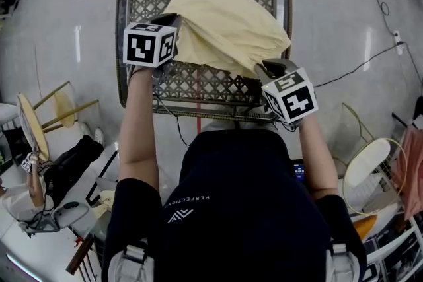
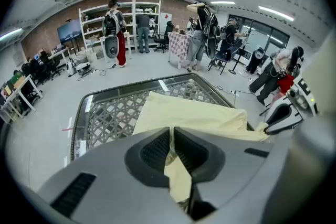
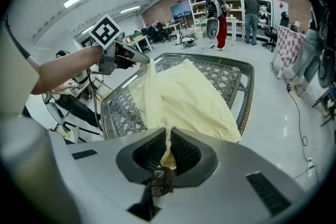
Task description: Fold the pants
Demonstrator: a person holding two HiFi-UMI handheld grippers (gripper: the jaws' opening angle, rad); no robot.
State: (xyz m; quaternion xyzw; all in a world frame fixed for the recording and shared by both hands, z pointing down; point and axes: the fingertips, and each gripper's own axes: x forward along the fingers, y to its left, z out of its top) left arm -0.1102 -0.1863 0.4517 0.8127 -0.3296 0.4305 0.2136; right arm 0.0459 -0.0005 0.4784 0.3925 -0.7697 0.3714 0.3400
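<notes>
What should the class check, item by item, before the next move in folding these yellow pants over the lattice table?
1. Left gripper clamped on the yellow pants: ok.
2. Right gripper clamped on the pants: ok.
3. Far end of the pants resting on the lattice table: ok.
4. Cloth between the grippers smooth: not ok, it is creased and bunched.
5. Bare lattice beside the pants to lay them on: ok.
6. Which part of the pants each gripper holds, waistband or hem: cannot tell.
</notes>
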